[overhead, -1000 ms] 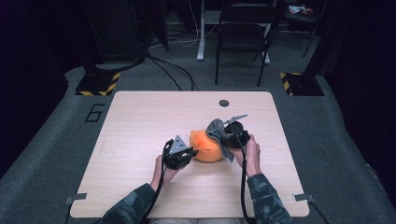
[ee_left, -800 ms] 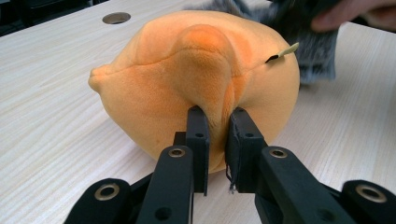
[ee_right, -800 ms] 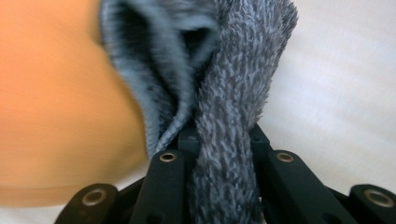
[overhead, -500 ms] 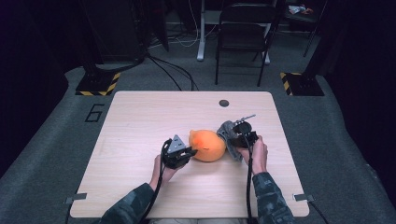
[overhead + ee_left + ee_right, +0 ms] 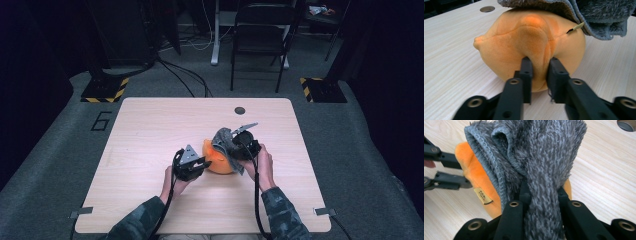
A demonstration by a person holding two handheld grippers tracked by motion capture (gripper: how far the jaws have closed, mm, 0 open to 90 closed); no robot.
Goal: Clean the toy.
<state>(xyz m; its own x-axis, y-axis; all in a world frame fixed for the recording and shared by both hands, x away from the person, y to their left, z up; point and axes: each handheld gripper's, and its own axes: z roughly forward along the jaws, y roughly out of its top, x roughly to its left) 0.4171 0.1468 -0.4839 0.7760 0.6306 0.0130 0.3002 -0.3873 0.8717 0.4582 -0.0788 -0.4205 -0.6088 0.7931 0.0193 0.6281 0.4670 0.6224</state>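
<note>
Setting: a pale wooden table point(image 5: 150, 150) seen from above, with a person's two forearms coming in from the near edge, each hand holding a black two-jaw gripper.
Toy: a round orange plush toy point(image 5: 529, 47) lay on the table a little right of centre, between the two grippers; a small tan label point(image 5: 482, 195) showed on its side in the right gripper view.
Cloth: a fuzzy grey cloth point(image 5: 541, 157) was draped over the top and right side of the toy, touching it.
Left gripper: the left gripper point(image 5: 539, 72) sat at the toy's left side in the high view, pointing into it.
Left jaws: narrow, with a fold of the orange plush standing between them; they had just been opening a little, and whether the pads pressed on the fold could not be told.
Right gripper: the right gripper point(image 5: 541, 192) sat at the toy's right side, just beyond it.
Right jaws: clamped on a bunched strip of the grey cloth, which ran up between them and spread over the toy.
Hole: a round dark hole point(image 5: 240, 110) lay in the tabletop, beyond the toy toward the far edge.
Beyond the table: grey floor and a dark chair point(image 5: 262, 30).
</note>
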